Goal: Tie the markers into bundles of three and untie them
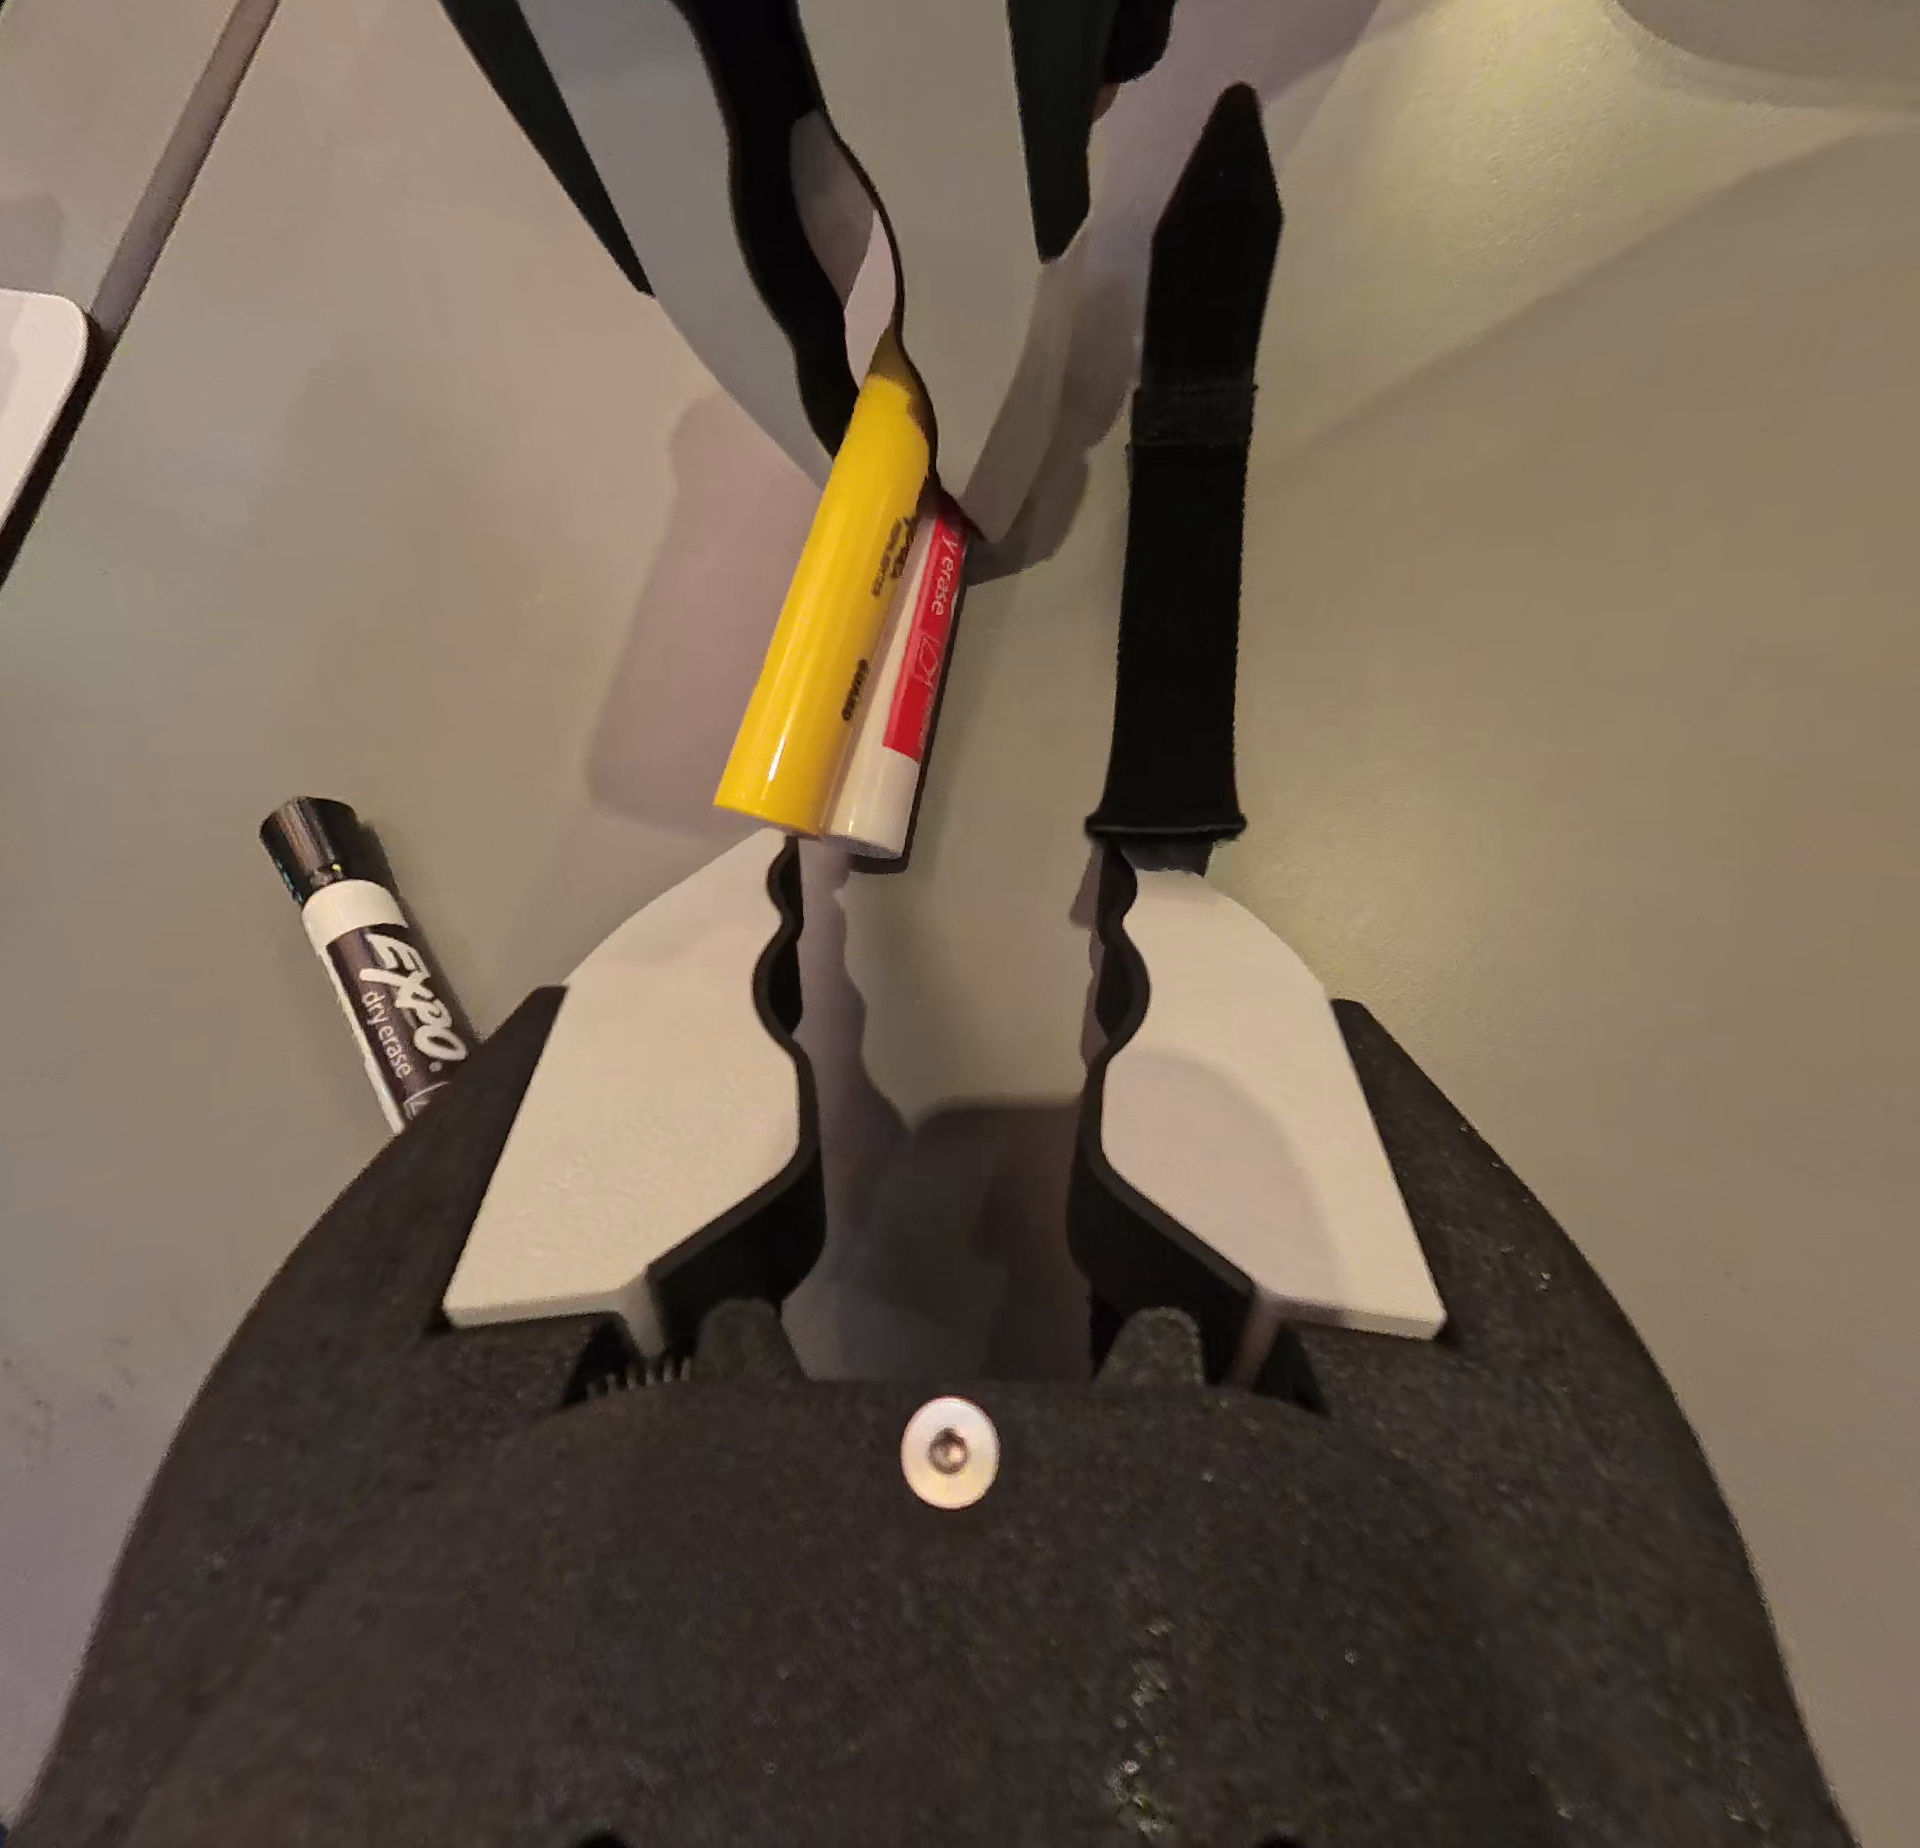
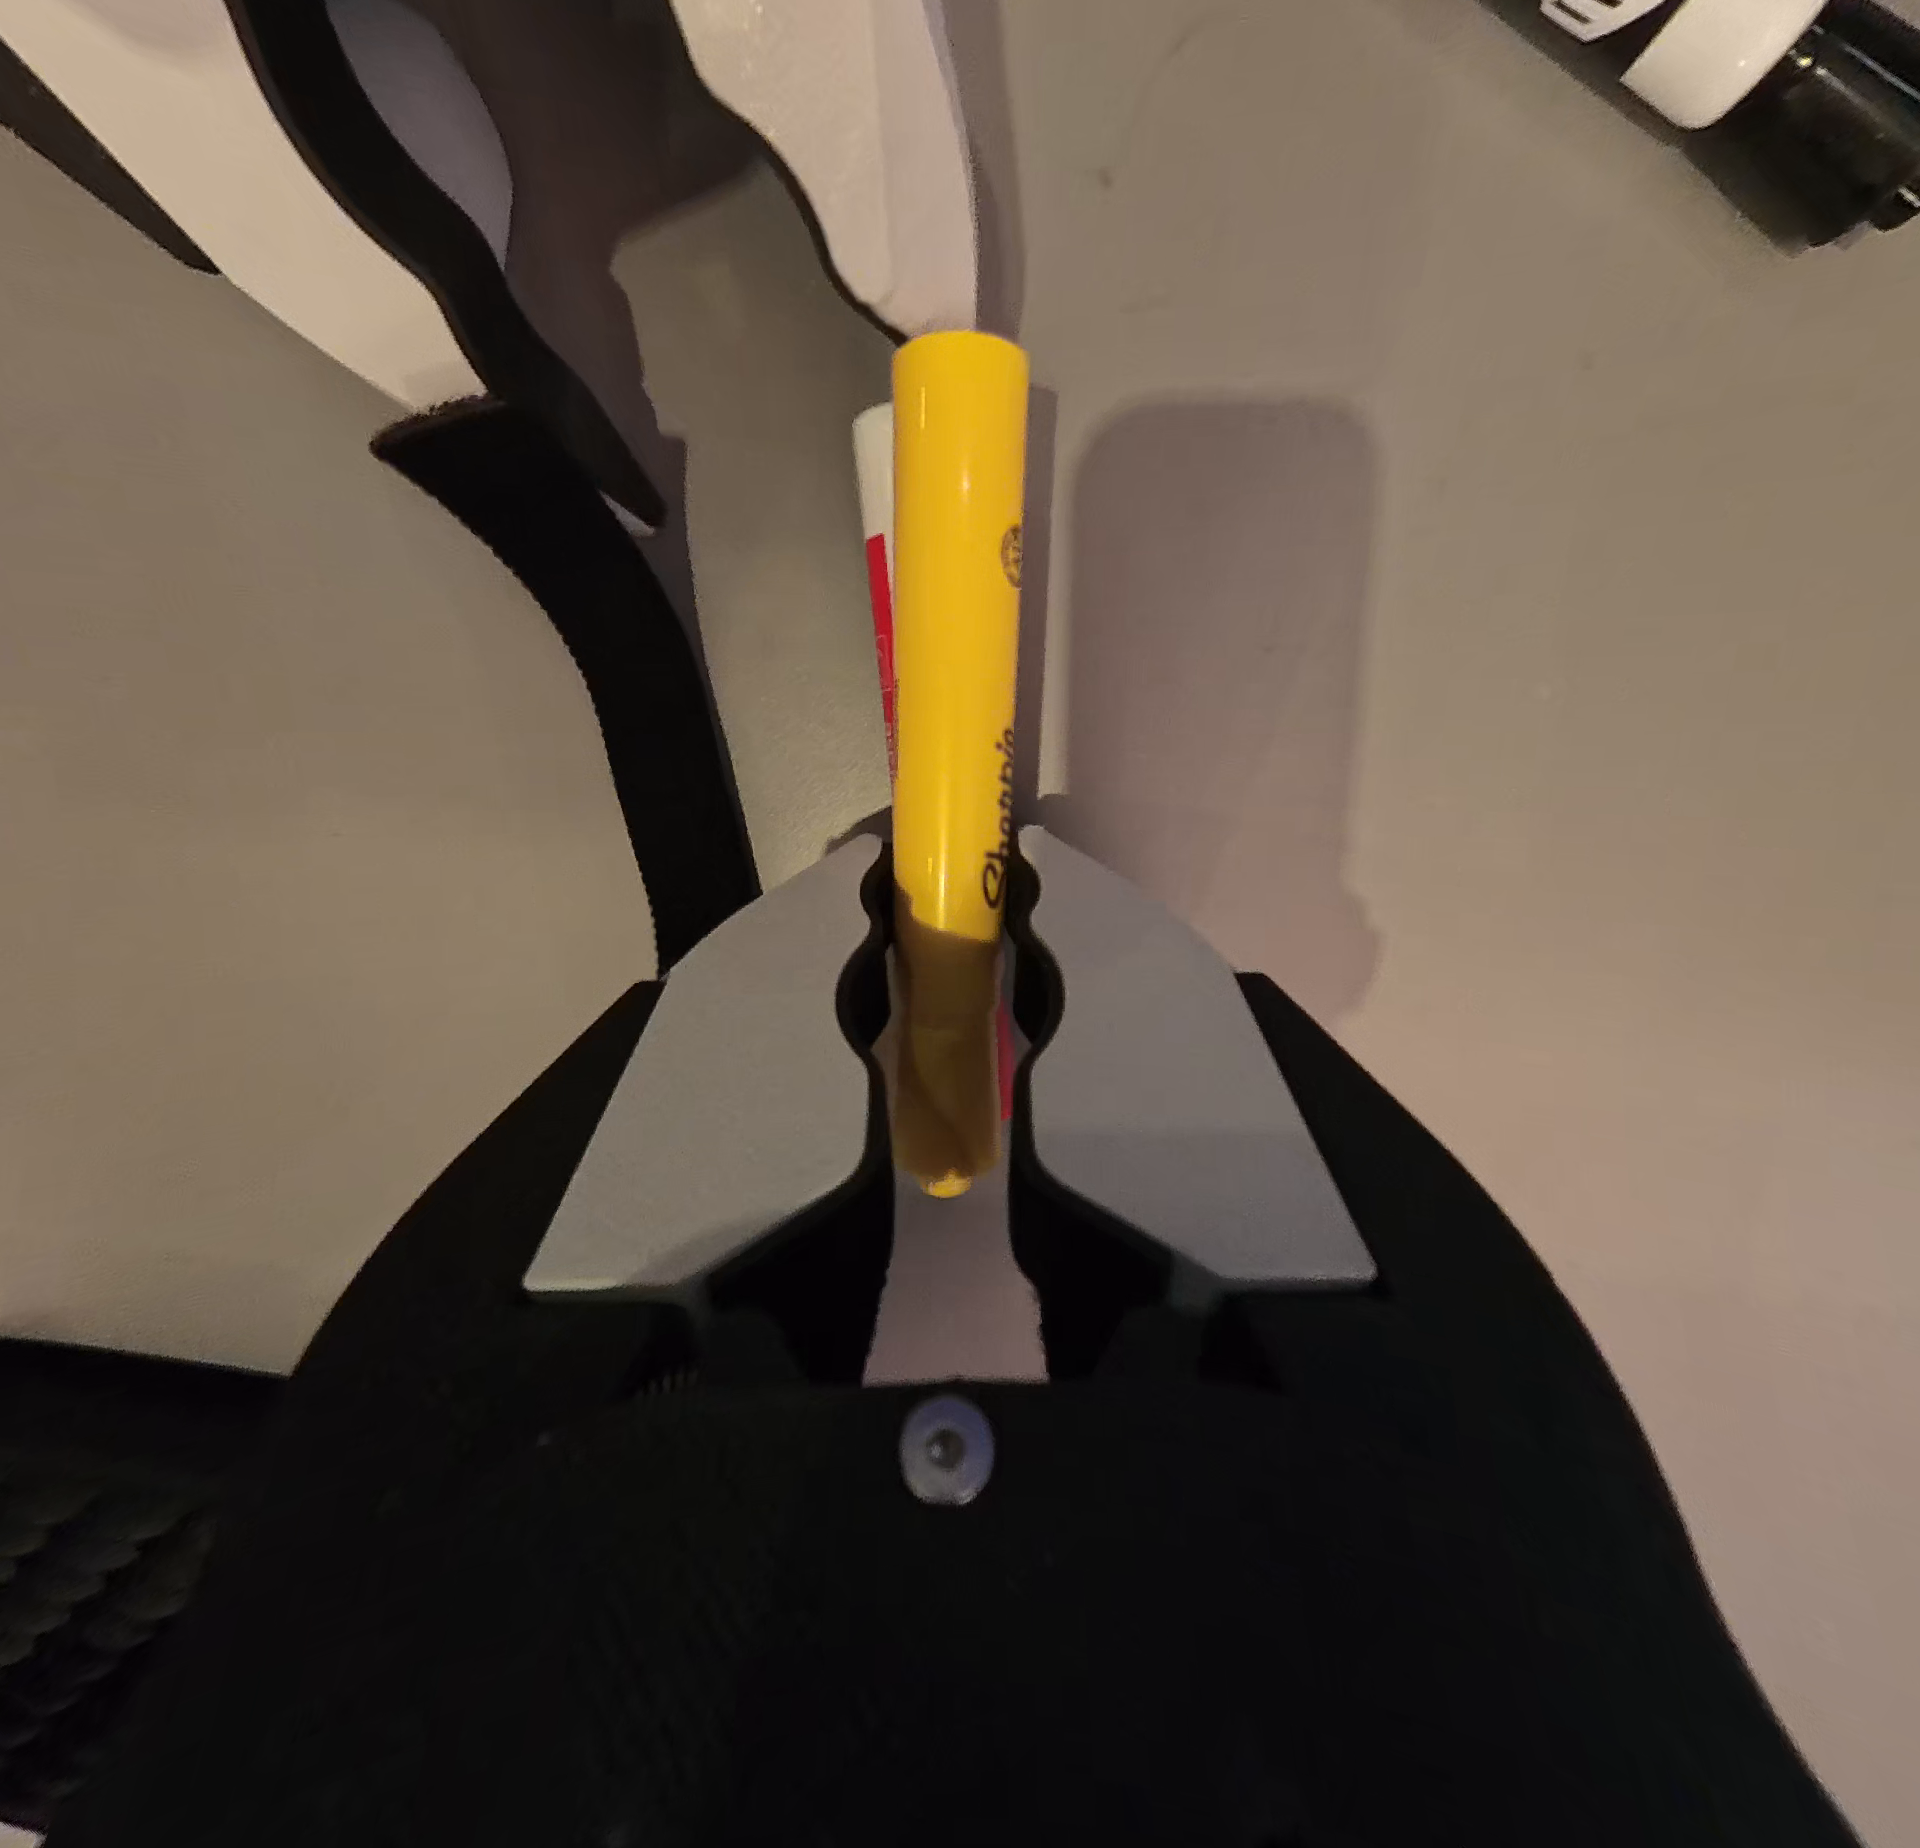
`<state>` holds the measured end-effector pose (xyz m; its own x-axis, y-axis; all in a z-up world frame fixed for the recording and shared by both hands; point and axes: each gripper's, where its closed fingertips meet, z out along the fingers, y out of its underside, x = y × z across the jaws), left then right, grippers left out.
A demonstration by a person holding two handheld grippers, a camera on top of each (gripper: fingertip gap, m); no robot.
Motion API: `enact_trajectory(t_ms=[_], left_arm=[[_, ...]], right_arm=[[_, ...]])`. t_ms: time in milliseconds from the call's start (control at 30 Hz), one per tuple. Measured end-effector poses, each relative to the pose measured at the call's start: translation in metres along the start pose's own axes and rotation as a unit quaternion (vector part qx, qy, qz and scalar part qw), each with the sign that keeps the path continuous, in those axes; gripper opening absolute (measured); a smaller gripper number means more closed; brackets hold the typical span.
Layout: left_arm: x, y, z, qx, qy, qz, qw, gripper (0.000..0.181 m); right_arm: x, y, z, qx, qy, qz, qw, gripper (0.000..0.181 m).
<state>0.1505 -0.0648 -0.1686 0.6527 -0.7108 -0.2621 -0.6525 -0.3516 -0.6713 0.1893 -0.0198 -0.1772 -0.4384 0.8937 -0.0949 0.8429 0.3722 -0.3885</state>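
While the right claw (image 2: 948, 868) clamps the yellow marker (image 2: 956, 635), the left claw (image 1: 948, 863) stands apart.

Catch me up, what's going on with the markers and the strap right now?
The right gripper is shut on the yellow marker with the red marker beside it, both held off the table. The left gripper is open, just short of their free ends. The strap lies beside them, unwrapped. The black marker lies on the table apart, so no bundle of three yet.
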Motion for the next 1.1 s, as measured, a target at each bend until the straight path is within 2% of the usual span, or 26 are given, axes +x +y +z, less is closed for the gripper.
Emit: enact_trajectory(t_ms=[267, 433, 633, 767, 933, 1100], left_arm=[[0.003, 0.0, 0.0, 0.008, 0.007, -0.003, 1.0, 0.049], [0.003, 0.001, -0.001, 0.009, 0.005, -0.004, 1.0, 0.05], [-0.007, 0.008, -0.016, 0.007, -0.013, -0.006, 1.0, 0.054], [-0.025, 0.0, -0.032, 0.019, -0.036, 0.019, 0.999, 0.055], [-0.035, -0.004, -0.034, -0.011, -0.034, 0.083, 0.996, 0.059], [-0.038, -0.01, -0.032, -0.008, -0.027, 0.107, 0.994, 0.061]], right_arm=[[-0.002, 0.001, 0.0, -0.021, -0.007, -0.017, 1.0, 0.025], [0.0, 0.002, 0.001, -0.049, 0.008, -0.05, 0.998, 0.02], [-0.002, 0.001, 0.001, -0.036, 0.001, -0.056, 0.998, 0.02], [-0.007, -0.003, 0.001, -0.002, -0.065, 0.005, 0.998, 0.019], [-0.011, -0.009, 0.0, 0.038, -0.166, 0.105, 0.98, 0.019], [-0.01, -0.014, -0.003, 0.067, -0.201, 0.164, 0.963, 0.019]])
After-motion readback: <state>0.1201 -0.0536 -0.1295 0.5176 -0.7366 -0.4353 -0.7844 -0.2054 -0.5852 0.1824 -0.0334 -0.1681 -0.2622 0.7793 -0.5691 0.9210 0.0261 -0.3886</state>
